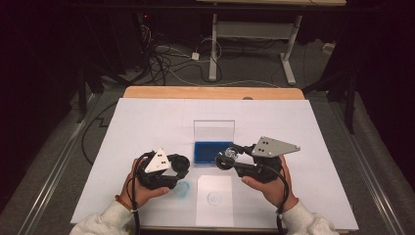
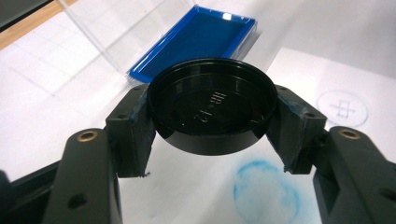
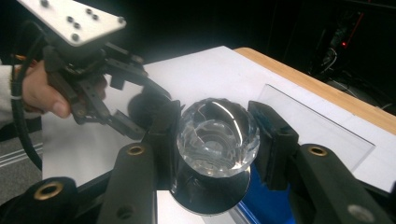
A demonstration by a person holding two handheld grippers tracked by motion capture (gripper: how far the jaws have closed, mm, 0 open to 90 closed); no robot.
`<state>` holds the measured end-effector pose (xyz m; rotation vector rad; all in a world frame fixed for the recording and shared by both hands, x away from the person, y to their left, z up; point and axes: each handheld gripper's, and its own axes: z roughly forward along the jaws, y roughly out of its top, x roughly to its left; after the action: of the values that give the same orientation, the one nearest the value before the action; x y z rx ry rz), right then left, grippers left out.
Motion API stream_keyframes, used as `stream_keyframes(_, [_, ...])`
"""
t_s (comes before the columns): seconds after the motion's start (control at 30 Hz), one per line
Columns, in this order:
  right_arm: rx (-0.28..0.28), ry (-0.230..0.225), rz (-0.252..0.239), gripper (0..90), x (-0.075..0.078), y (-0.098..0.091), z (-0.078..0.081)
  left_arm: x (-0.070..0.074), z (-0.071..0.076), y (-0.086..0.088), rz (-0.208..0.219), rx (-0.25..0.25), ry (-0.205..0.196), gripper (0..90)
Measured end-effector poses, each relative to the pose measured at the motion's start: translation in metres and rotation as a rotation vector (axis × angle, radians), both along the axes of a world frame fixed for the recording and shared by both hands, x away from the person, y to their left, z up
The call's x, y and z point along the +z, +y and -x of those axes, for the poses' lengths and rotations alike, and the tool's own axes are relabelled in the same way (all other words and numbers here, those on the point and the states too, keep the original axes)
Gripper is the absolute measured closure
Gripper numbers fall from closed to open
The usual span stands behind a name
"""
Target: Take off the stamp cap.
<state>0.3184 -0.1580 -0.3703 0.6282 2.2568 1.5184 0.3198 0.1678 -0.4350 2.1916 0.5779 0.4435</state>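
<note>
My left gripper [image 2: 212, 133] is shut on a round black cap [image 2: 212, 105], its hollow side facing the camera, held just above the white sheet. In the high view this gripper [image 1: 179, 164] is left of centre. My right gripper [image 3: 215, 154] is shut on a stamp with a clear faceted knob [image 3: 217, 137] and a dark base. In the high view that stamp [image 1: 229, 154] hangs at the front right corner of a blue ink pad [image 1: 210, 152] in an open clear case. The cap and the stamp are a short way apart.
The case's clear lid [image 1: 214, 130] stands upright behind the pad. A small white paper [image 1: 215, 210] with a faint round mark [image 1: 214, 198] lies near the front edge. A blue ring smudge [image 1: 182, 189] marks the big white sheet [image 1: 147, 122]. Cables and a desk frame [image 1: 254, 34] lie on the floor beyond.
</note>
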Motion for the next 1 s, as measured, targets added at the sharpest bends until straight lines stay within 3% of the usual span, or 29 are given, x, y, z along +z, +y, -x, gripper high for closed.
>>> stream_keyframes(0.53, [-0.039,0.013,0.056,57.6,-0.002,-0.022,-0.006,-0.008,0.018,0.049,-0.018,0.077,-0.021,36.9])
stream_keyframes(0.9, [-0.057,0.054,0.083,57.6,-0.006,-0.028,-0.012,-0.019,0.034,0.063,-0.047,0.108,-0.008,36.9])
stream_keyframes(1.0, [-0.056,0.058,0.089,57.5,-0.006,-0.027,-0.014,-0.017,0.037,0.065,-0.037,0.118,-0.012,36.9])
